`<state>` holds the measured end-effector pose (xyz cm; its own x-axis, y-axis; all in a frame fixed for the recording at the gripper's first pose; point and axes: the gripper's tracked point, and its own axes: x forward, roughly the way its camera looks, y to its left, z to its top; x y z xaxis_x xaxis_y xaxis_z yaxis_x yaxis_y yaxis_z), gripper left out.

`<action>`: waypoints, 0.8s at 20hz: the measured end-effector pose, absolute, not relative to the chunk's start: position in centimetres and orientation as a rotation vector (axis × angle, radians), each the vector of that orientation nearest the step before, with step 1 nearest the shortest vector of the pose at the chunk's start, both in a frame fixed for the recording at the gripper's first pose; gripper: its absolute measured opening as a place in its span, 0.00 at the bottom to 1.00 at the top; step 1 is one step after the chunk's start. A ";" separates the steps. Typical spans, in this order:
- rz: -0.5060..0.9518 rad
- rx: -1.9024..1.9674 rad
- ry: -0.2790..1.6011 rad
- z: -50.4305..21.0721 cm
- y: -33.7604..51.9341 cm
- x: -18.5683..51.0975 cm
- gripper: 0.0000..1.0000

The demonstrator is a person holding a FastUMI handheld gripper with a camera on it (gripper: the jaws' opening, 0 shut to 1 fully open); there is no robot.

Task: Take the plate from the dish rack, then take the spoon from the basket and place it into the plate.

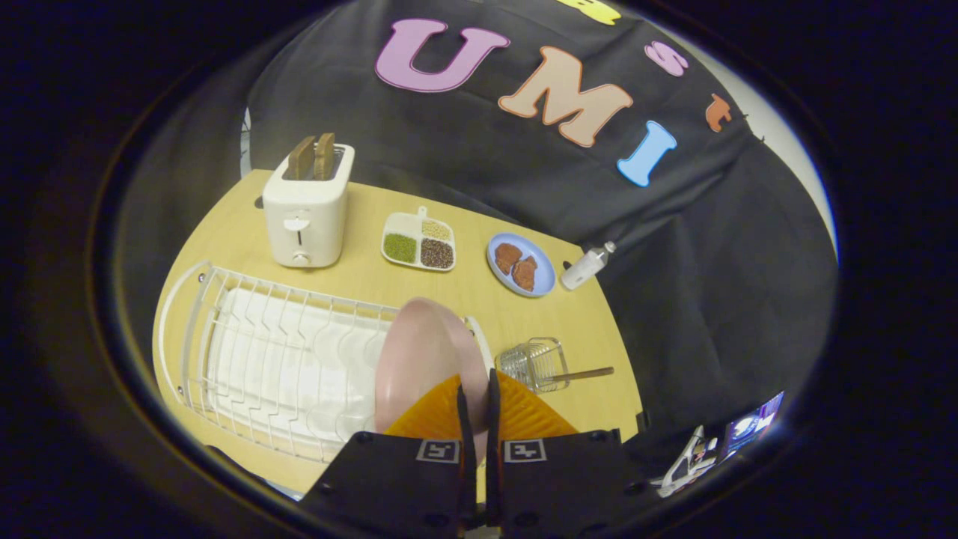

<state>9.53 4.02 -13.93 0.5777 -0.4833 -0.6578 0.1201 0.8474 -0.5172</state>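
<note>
Plate (pixel 419 352) pale pink, upright on edge, pinched by hand-held gripper (pixel 477 393).

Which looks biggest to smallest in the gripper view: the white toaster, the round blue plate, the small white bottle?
1. White toaster.
2. Round blue plate.
3. Small white bottle.
The gripper is shut on the upright pink plate.

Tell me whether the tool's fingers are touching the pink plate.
Touching. The gripper view shows the tool closed on the pink plate, its rim pinched between both fingers above the dish rack.
</note>
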 end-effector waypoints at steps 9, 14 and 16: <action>-0.376 -0.310 0.769 -8.8 2.1 7.1 0.07; -0.434 -0.216 0.740 -7.7 -1.8 4.4 0.07; -0.452 -0.187 0.729 -7.4 -3.6 3.3 0.07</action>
